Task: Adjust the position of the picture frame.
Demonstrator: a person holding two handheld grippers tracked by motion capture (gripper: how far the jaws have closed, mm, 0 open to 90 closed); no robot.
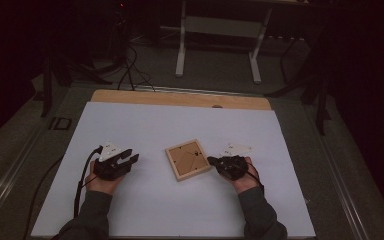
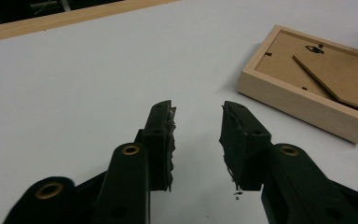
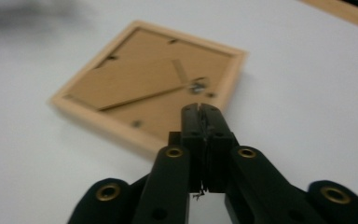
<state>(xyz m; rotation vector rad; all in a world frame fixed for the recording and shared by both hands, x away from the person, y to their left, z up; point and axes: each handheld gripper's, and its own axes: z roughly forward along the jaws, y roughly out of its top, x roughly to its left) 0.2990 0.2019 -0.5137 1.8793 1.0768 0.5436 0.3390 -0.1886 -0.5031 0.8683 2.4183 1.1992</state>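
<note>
A small wooden picture frame [image 1: 188, 159] lies back-side up on the white table sheet [image 1: 180, 125], near its middle, its fold-out stand flat against the backing board. The right gripper [image 1: 213, 160] sits just beside the frame's right edge, its jaws pressed together with nothing between them. The left gripper [image 1: 130, 159] rests well apart from the frame on its left side, its jaws partly spread over the bare sheet, empty.
</note>
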